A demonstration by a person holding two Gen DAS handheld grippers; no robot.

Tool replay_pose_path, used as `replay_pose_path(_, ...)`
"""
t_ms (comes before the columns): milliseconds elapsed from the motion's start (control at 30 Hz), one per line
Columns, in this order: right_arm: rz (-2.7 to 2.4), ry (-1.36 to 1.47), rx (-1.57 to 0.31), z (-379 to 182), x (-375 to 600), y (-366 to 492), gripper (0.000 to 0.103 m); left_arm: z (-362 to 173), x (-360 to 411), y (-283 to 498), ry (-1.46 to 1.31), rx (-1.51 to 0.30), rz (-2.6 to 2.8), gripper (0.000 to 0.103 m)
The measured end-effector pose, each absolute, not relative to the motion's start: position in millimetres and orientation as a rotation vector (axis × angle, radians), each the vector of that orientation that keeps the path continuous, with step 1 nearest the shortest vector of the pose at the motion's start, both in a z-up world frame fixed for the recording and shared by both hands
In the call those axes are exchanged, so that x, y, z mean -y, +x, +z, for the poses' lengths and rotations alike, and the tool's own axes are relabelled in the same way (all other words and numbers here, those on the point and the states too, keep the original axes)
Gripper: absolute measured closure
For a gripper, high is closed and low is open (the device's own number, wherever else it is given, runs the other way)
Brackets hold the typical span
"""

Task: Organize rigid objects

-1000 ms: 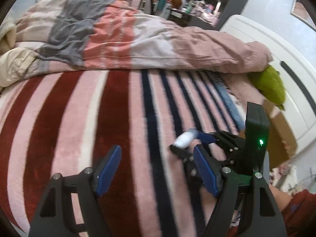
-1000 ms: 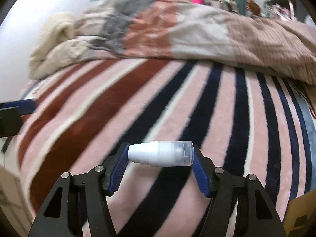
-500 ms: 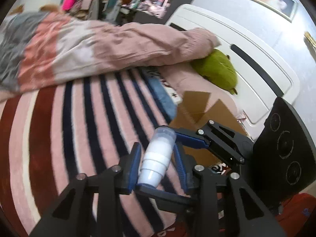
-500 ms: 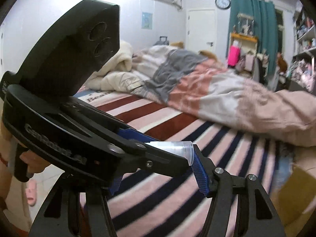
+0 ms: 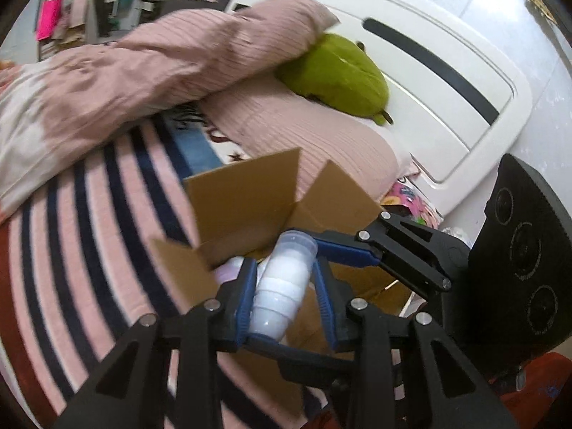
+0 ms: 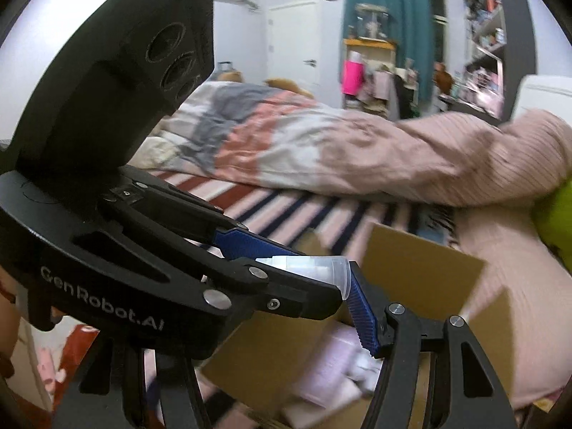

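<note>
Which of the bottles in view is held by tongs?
The white spray bottle with the clear cap: the right tongs clamp it end to end over the open cardboard box. The pale pink bottles lie blurred inside the box.

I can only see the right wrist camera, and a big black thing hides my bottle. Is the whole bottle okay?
Observer: Yes. The left view shows the bottle whole: white body, clear cap, pinched end to end by the right gripper.
Operator: What's the black thing doing?
Observer: That's the left gripper. Its blue pads stand on either side of the bottle's middle. I can't tell if both touch it.
Operator: And the green blob at my edge?
Observer: It's a green plush, lying on a pink pillow against the white headboard, behind the box.
</note>
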State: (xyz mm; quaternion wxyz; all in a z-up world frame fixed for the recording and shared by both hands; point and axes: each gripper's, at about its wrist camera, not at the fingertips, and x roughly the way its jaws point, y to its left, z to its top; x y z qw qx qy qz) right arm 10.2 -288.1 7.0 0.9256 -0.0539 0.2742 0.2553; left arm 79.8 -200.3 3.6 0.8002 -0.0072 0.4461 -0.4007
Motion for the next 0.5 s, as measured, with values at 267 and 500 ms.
replay_pose_path(267, 0.436, -0.066, -0.637, -8, 327, 19, 0.043, -11, 237, 88, 0.041, -0.996, -0.892, 0.066)
replay_pose_path(500, 0.402, -0.074, -0.633, -7, 329, 17, 0.025, 2, 212, 80, 0.036, -0.912, -0.782, 0.031)
